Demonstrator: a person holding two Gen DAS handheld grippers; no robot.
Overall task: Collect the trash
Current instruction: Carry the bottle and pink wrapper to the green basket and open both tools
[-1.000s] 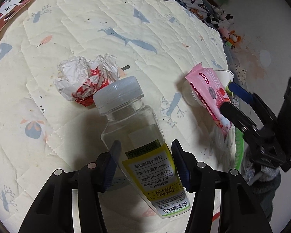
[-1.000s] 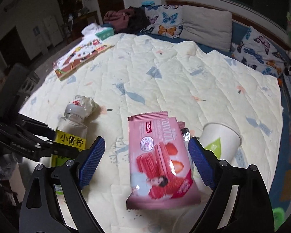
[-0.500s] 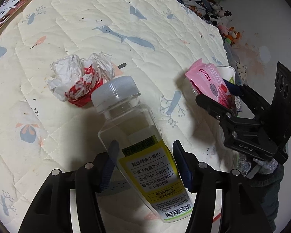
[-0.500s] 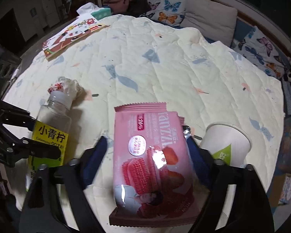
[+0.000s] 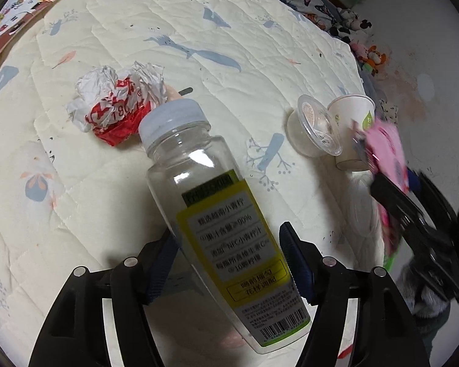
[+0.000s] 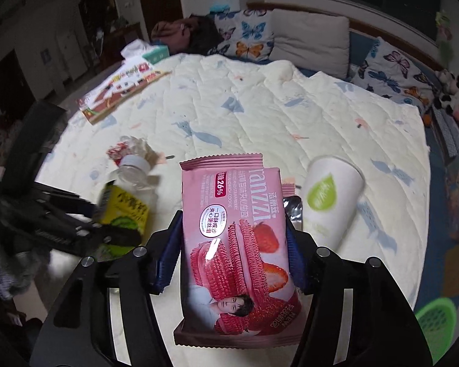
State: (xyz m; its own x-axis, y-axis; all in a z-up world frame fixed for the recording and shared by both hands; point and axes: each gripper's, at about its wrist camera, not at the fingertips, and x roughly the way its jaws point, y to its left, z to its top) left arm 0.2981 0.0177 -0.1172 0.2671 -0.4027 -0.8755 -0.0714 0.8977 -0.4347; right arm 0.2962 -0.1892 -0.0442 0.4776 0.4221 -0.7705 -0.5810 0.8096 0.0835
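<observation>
My left gripper (image 5: 229,260) is shut on a clear plastic bottle (image 5: 211,202) with a white cap and yellow-green label, held above the quilt. My right gripper (image 6: 232,241) is shut on a pink cookie wrapper (image 6: 234,232) and holds it lifted off the bed. In the left wrist view the right gripper (image 5: 391,180) and wrapper (image 5: 385,143) are blurred at the right edge. The bottle (image 6: 125,205) shows blurred in the right wrist view. A crumpled white and red paper (image 5: 119,104) lies on the quilt beyond the bottle.
A white paper cup (image 5: 352,134) lies on its side by a clear plastic lid (image 5: 316,128) near the bed's right edge; the cup shows in the right wrist view (image 6: 330,198). A picture book (image 6: 119,91) lies far left. A green basket (image 6: 434,327) stands on the floor.
The right gripper closed on the pink wrapper and lifted it away from the cup, uncovering the clear lid. The left gripper keeps hold of the bottle and has risen a little.
</observation>
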